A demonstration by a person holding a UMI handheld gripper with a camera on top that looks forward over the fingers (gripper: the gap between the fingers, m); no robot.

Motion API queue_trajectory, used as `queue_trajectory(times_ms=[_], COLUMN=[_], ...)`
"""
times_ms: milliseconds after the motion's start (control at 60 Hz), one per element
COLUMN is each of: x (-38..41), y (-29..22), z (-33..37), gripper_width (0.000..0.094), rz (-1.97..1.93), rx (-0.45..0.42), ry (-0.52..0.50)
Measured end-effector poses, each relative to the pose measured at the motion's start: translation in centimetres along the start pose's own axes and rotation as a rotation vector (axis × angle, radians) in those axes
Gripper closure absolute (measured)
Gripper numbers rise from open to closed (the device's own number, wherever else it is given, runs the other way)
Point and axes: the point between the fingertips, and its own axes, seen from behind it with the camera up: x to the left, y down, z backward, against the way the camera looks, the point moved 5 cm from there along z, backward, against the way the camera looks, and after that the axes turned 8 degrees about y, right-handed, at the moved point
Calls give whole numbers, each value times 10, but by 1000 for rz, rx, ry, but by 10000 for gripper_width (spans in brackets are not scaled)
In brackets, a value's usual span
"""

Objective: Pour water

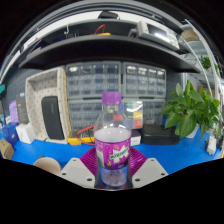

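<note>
1. One bottle (113,140) in the shot, and it was the main thing: clear plastic, purple cap, purple/magenta label around the middle. It stood upright, right between the two fingers of the gripper (113,172).
2. What was in it: looked like clear liquid, but I honestly couldn't tell the fill level through the plastic.
3. Two fingers (78,170), pale grey, one on each side of the bottle's lower half. The magenta pads (90,160) sat tight against the bottle at both sides, so the tongs looked clamped on the bottle, no gap that I could see.
4. One blue table (45,150) under everything, running off to both sides beyond the fingers.
5. One potted plant (192,108) off to the right side beyond the bottle, lots of green leaves. Pot itself was mostly hidden.
6. One white boxy thing with a dark grille-like front (45,102) stood on the left side of the table, well apart from the bottle. Couldn't say what it was.
7. Behind the bottle there was a wall of small drawer bins (120,85), too many and too small to count.
8. One dark shelf (110,45) ran overhead with some gear on it, too small to make out.
</note>
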Motion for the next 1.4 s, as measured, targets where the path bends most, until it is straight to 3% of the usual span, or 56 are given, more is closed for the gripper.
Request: queue_trajectory(times_ms=[217,400,467,517,850,1233,1400], x=[-4,-7,-11,-12,-1,26,18], y=[3,7,16,19,31,-53,-68], z=[8,13,16,21,124,251,275], gripper_width=[543,415,257,219,212,217,215], rz=[-34,-32,-21,-5,-3,-35,27], rx=[-33,1,46,54,141,100,71], ry=[3,25,64,80,72,-30,7])
